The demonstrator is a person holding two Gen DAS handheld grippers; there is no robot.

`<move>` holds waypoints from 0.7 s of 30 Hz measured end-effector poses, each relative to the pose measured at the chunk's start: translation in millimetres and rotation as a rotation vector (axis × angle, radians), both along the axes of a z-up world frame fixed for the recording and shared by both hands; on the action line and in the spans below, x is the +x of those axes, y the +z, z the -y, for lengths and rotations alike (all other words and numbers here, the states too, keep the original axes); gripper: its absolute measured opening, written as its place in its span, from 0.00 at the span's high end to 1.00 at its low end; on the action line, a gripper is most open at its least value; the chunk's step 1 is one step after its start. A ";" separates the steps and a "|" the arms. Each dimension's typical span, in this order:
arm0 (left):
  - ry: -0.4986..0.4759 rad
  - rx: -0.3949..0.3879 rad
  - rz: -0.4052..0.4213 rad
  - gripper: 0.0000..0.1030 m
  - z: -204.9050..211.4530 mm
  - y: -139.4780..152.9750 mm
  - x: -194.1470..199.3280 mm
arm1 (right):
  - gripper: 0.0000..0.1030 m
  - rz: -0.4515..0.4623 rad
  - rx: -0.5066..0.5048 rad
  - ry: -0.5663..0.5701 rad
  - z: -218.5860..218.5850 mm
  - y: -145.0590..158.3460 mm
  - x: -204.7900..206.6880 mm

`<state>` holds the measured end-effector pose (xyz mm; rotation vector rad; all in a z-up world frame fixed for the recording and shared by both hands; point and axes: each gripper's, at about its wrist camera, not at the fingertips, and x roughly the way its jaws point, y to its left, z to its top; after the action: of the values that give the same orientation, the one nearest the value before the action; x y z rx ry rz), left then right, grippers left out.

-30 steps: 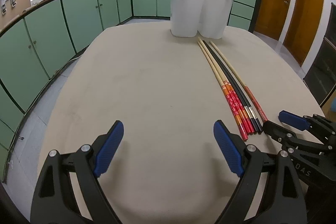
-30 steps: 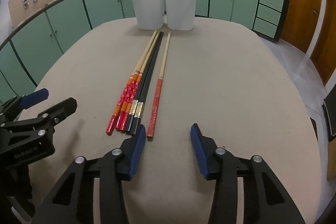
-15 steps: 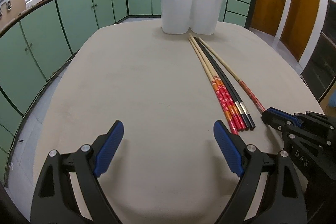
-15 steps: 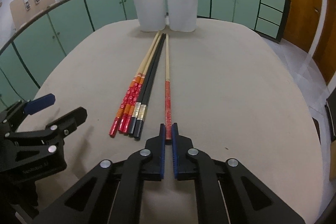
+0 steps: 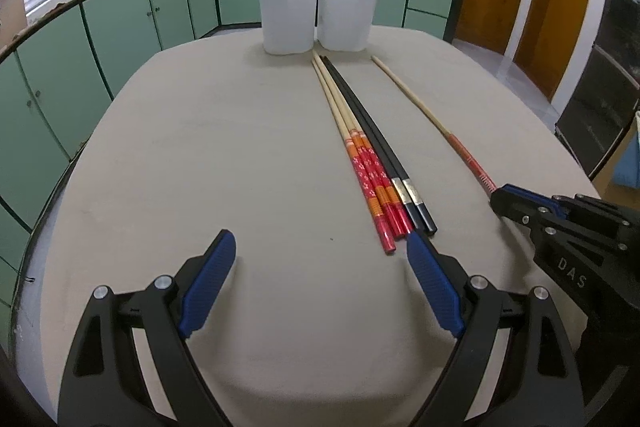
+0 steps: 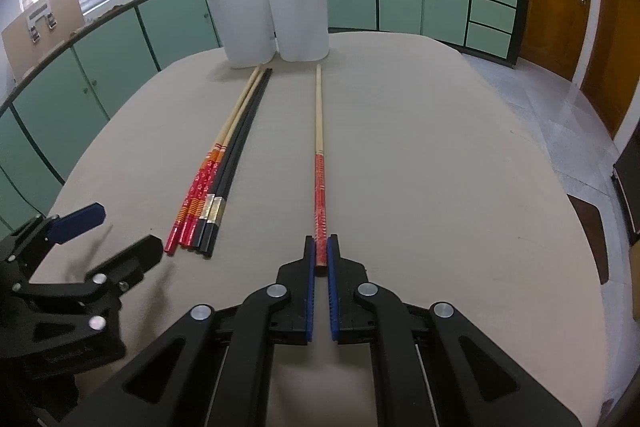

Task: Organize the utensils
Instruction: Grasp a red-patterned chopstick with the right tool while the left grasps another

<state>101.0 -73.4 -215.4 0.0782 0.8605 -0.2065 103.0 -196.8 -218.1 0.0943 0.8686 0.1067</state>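
While clamped at its red patterned end by the closed right gripper, apart from the bundle on the beige tabletop: long, light, stiff, slippery wooden chopstick, prone to pivoting; left gripper open, empty.

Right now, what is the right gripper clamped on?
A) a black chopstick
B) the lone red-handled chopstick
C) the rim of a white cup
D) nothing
B: the right gripper pinches the red end of the lone chopstick, set apart from the bundle.
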 end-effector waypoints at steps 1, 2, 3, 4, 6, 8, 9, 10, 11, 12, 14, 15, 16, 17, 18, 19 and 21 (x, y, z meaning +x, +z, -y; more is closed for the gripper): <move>0.002 0.000 -0.005 0.18 0.5 -0.9 1.1 | 0.94 0.000 0.000 0.000 0.1 0.3 -0.5; 0.004 0.002 -0.010 0.18 0.9 -1.8 2.4 | 0.94 0.001 0.001 0.000 0.2 0.4 -0.9; 0.007 0.009 -0.022 0.18 1.9 -3.7 4.5 | 0.94 0.001 0.003 0.000 0.7 0.6 -1.4; 0.007 0.010 -0.029 0.18 2.4 -4.9 5.2 | 0.94 0.000 0.005 0.000 0.5 0.6 -0.5; 0.010 0.013 -0.048 0.18 2.2 -8.0 7.6 | 0.94 -0.001 0.007 0.000 0.4 0.3 -0.1; 0.023 0.013 -0.052 0.18 0.9 -8.3 8.3 | 0.94 -0.001 0.008 0.000 -0.1 0.2 0.5; 0.029 0.013 -0.052 0.18 -0.1 -8.1 8.3 | 0.94 -0.001 0.008 0.000 0.1 0.2 0.5; 0.039 0.018 -0.050 0.18 -1.4 -7.8 8.2 | 0.94 -0.001 0.008 0.000 0.0 0.0 0.6; 0.051 0.020 -0.049 0.18 -3.6 -7.5 8.1 | 0.94 -0.001 0.007 0.000 0.0 0.1 0.5; 0.063 0.020 -0.049 0.18 -5.8 -7.4 8.5 | 0.94 -0.001 0.007 0.000 0.1 0.2 0.4; 0.086 0.023 -0.049 0.18 -11.5 -6.4 8.8 | 0.94 -0.001 0.007 0.001 0.0 0.0 0.4; 0.093 0.026 -0.048 0.18 -13.4 -5.9 8.9 | 0.94 -0.002 0.007 0.000 -0.1 0.0 0.2; 0.097 0.026 -0.048 0.18 -15.3 -5.4 9.0 | 0.94 -0.002 0.005 0.001 -0.6 -0.2 0.2; 0.095 0.022 -0.048 0.18 -16.2 -5.2 9.1 | 0.94 -0.003 0.003 0.001 -1.1 -0.3 0.4; 0.094 0.022 -0.049 0.18 -16.1 -4.9 9.2 | 0.94 -0.003 -0.001 0.002 -1.8 -0.5 0.5; 0.090 0.023 -0.048 0.19 -15.4 -4.9 9.0 | 0.94 -0.003 -0.002 0.004 -2.0 -0.6 0.8; 0.080 0.023 -0.047 0.21 -13.0 -4.7 9.8 | 0.94 -0.003 -0.003 0.004 -1.9 -0.9 1.0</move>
<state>110.8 -60.4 -220.0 0.0609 0.9116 -0.1241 104.0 -194.9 -219.0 0.0900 0.8723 0.1095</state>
